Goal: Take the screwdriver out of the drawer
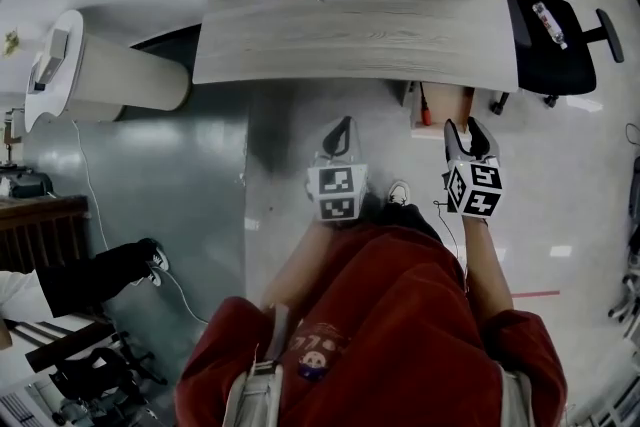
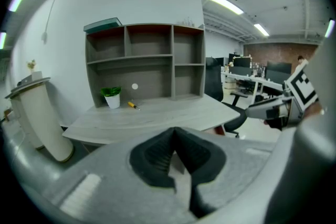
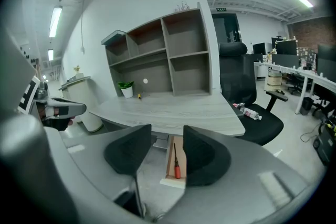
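Desk (image 1: 350,35) drawer (image 1: 450,103) open, screwdriver (image 3: 176,161) inside, seen between spread right gripper (image 3: 167,152) jaws; left gripper (image 2: 175,139) pinched together, empty.

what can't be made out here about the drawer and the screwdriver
Head view: the rear of the drawer is hidden under the desk.
Right gripper view: the tip type of the screwdriver is too small to tell; the drawer's right side sits behind a jaw of the right gripper.
Left gripper view: the screwdriver is hidden by the body of the left gripper.
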### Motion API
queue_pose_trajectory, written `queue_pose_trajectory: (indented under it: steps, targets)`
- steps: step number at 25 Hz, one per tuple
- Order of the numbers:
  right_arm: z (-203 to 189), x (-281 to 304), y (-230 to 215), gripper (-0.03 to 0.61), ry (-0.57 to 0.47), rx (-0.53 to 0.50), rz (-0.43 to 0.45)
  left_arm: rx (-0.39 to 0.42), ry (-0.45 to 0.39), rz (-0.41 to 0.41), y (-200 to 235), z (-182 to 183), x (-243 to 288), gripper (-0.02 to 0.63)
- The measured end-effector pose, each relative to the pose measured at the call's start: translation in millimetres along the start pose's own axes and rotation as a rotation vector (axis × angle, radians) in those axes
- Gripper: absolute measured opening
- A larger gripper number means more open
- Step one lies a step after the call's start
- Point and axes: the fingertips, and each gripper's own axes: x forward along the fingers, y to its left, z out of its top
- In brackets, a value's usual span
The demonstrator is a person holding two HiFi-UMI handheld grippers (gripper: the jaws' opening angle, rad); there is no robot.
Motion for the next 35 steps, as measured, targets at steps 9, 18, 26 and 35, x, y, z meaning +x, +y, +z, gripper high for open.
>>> queue_pose_trajectory:
  steps: [9, 18, 26, 35]
  targets:
    - [-5, 20, -13, 0.175, 0.026, 0.01, -0.014, -0.001, 0.015, -0.009, 3, -3, 25, 0.0]
    - [-20, 54, -17, 0.175, 0.089, 0.006, -0.017, -0.007, 0.056, -0.025, 11, -16, 45, 0.0]
    - [-69, 104, -16, 0.175, 0.204, -0.017, -0.016, -0.021, 0.096, -0.058, 20, -48, 78, 0.0]
    - [-129, 171, -27, 0.175, 0.3, -0.035, -0.031, -0.007, 0.148, -0.091, 33, -106, 126, 0.0]
